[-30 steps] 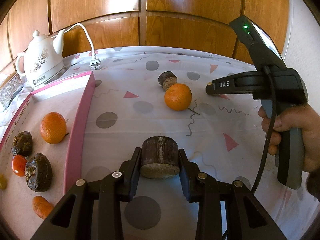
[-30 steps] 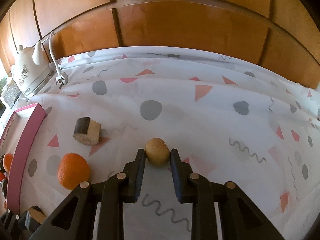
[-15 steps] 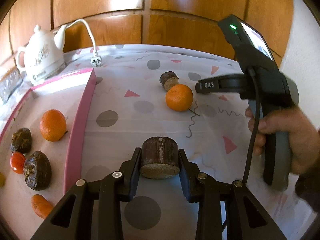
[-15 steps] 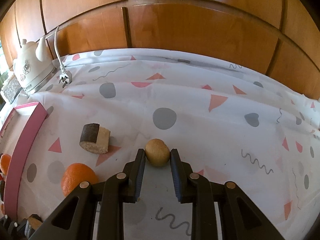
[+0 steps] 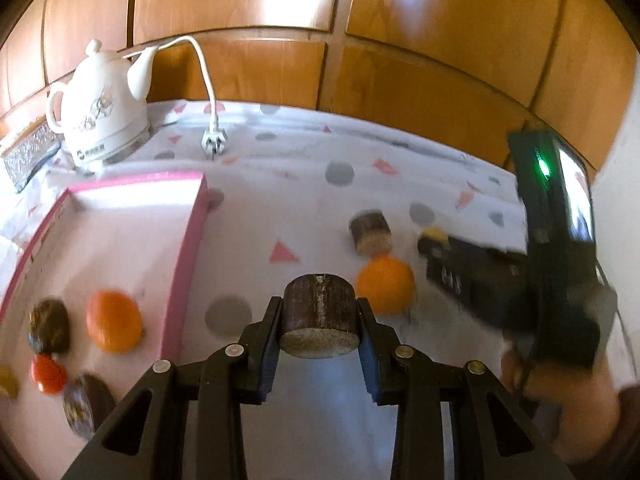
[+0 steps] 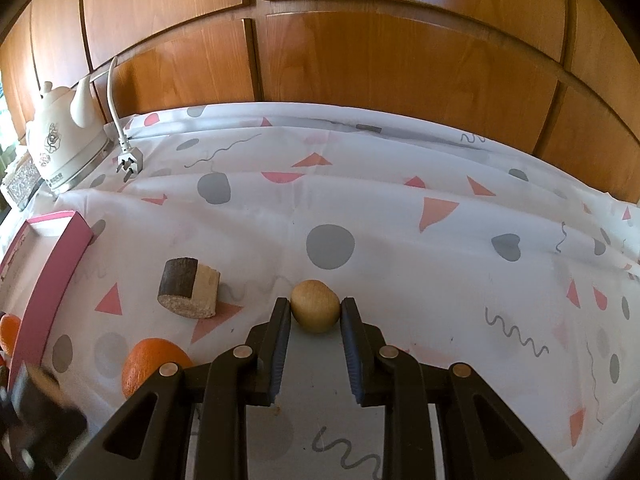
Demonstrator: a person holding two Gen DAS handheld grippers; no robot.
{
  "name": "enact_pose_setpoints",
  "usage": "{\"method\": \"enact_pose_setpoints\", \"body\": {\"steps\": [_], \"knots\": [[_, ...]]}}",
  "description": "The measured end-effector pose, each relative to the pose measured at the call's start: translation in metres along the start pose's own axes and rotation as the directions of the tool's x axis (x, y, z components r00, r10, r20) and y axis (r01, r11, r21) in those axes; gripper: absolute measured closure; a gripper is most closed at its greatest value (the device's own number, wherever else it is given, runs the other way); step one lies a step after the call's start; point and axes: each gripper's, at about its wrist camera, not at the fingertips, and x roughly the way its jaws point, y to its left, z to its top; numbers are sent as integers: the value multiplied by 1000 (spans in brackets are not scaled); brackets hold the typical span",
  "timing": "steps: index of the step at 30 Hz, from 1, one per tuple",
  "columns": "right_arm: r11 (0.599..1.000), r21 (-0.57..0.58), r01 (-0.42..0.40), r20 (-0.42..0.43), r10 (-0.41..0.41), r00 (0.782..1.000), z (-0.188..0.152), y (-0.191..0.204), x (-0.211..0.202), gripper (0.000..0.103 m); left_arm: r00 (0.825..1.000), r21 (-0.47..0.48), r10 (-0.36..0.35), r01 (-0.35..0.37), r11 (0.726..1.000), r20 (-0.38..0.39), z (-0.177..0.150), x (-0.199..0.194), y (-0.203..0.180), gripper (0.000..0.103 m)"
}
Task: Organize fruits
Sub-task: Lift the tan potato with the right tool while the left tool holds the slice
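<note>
My left gripper [image 5: 319, 316] is shut on a dark brown cylinder piece [image 5: 319, 320] and holds it above the cloth, right of the pink tray [image 5: 182, 272]. The tray holds an orange [image 5: 114, 326], a red tomato [image 5: 49, 374] and dark brown fruits [image 5: 50, 330]. On the cloth lie a loose orange [image 5: 385, 289] and a second brown cylinder piece [image 5: 370, 232]. My right gripper [image 6: 315, 312] is shut on a small tan round fruit [image 6: 315, 311]. It also shows in the left wrist view [image 5: 434, 240], blurred. The loose orange [image 6: 152, 364] and the second piece [image 6: 188, 288] lie to its left.
A white kettle [image 5: 100, 120] with a cord and plug [image 5: 214, 144] stands at the back left beside a silver box [image 5: 28, 156]. Wooden panels [image 6: 360, 52] rise behind the table. The patterned cloth [image 6: 440, 260] stretches to the right.
My left gripper has lifted and swung left with the brown piece. My right gripper with the tan fruit has moved left, closer to the loose orange and second piece.
</note>
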Motion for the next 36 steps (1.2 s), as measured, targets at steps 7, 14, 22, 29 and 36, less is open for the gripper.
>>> {"method": "enact_pose_setpoints", "body": {"steps": [7, 14, 22, 29, 36], "knots": [[1000, 23, 5, -1, -5, 1000, 2, 1, 2, 77, 997, -43, 66, -67, 997, -29, 29, 34, 9, 68], [999, 43, -1, -18, 2, 1000, 2, -2, 7, 77, 993, -47, 90, -93, 995, -74, 32, 61, 16, 68], [999, 43, 7, -12, -7, 1000, 3, -1, 6, 79, 993, -35, 101, -103, 994, -52, 34, 66, 16, 68], [999, 30, 19, -18, -19, 1000, 3, 1, 5, 79, 994, -23, 97, -99, 995, -54, 33, 65, 17, 68], [1000, 16, 21, -30, -21, 999, -6, -2, -7, 79, 992, -5, 112, -113, 994, -57, 30, 61, 15, 68]]}}
